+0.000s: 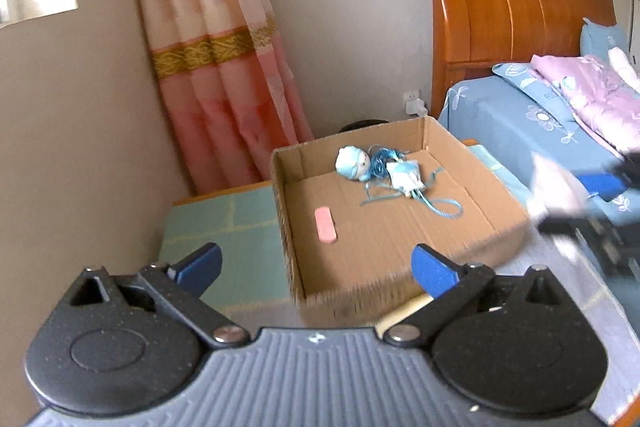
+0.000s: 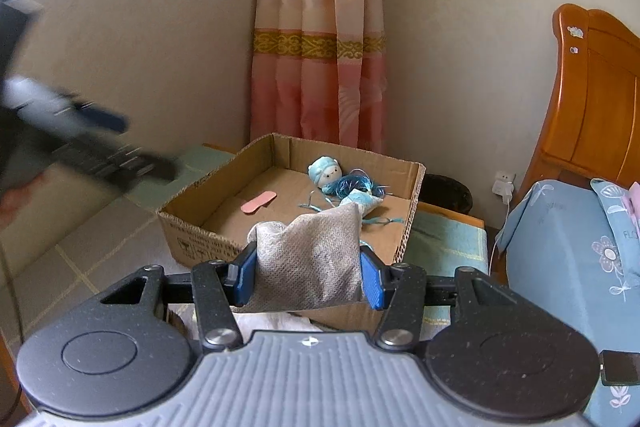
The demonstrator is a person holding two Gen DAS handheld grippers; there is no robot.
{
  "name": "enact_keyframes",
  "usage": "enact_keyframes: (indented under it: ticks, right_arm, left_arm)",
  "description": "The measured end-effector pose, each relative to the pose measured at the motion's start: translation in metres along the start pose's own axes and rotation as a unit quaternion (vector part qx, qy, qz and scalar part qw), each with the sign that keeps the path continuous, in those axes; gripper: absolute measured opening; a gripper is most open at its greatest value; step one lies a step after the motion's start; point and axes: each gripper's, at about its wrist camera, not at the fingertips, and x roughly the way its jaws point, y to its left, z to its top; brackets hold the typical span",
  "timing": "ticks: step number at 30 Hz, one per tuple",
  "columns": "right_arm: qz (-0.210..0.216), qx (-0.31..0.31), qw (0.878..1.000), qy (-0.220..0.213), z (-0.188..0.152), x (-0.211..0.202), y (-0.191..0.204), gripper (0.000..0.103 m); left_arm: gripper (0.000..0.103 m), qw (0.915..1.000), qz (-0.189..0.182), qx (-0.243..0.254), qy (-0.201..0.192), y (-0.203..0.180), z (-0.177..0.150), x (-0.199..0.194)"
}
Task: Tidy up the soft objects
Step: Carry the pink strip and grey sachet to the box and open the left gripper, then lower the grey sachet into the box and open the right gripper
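A shallow cardboard box (image 1: 400, 255) (image 2: 192, 235) stands on a low surface covered with a green mat. Inside lie a small blue plush doll (image 1: 354, 163) (image 2: 326, 173) with tangled blue string and a pink flat strip (image 1: 326, 225) (image 2: 259, 205). My left gripper (image 1: 316, 265) hovers at the box's near edge, open wide, with nothing between its blue fingers (image 1: 434, 269). My right gripper (image 2: 308, 275) is shut on a grey fabric pouch (image 2: 310, 261), held just in front of the box. The left gripper shows blurred at the left of the right wrist view.
A bed (image 1: 520, 131) with blue floral sheet, wooden headboard (image 1: 516, 11) and folded pink bedding (image 1: 592, 95) stands to the right. A pink curtain (image 1: 216, 59) hangs behind the box. A dark bin (image 2: 448, 193) and a wall socket (image 2: 504, 185) sit between box and bed.
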Motion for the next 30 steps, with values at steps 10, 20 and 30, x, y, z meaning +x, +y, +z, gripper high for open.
enact_keyframes:
  ticks: [10, 20, 30]
  right_arm:
    - [-0.016, 0.042, 0.999, 0.016, 0.024, 0.020, -0.008, 0.057]
    - [-0.029, 0.045, 0.997, 0.048, 0.049, 0.053, -0.002, 0.057]
    - [-0.071, 0.042, 0.996, 0.040, 0.059, 0.074, -0.005, 0.103]
  left_arm:
    - [0.102, 0.9987, 0.036, -0.035, 0.004, -0.009, -0.070, -0.028]
    - [0.102, 0.9966, 0.019, -0.080, -0.002, -0.012, -0.095, -0.038]
    - [0.102, 0.9954, 0.038, -0.088, -0.001, -0.002, -0.103, -0.043]
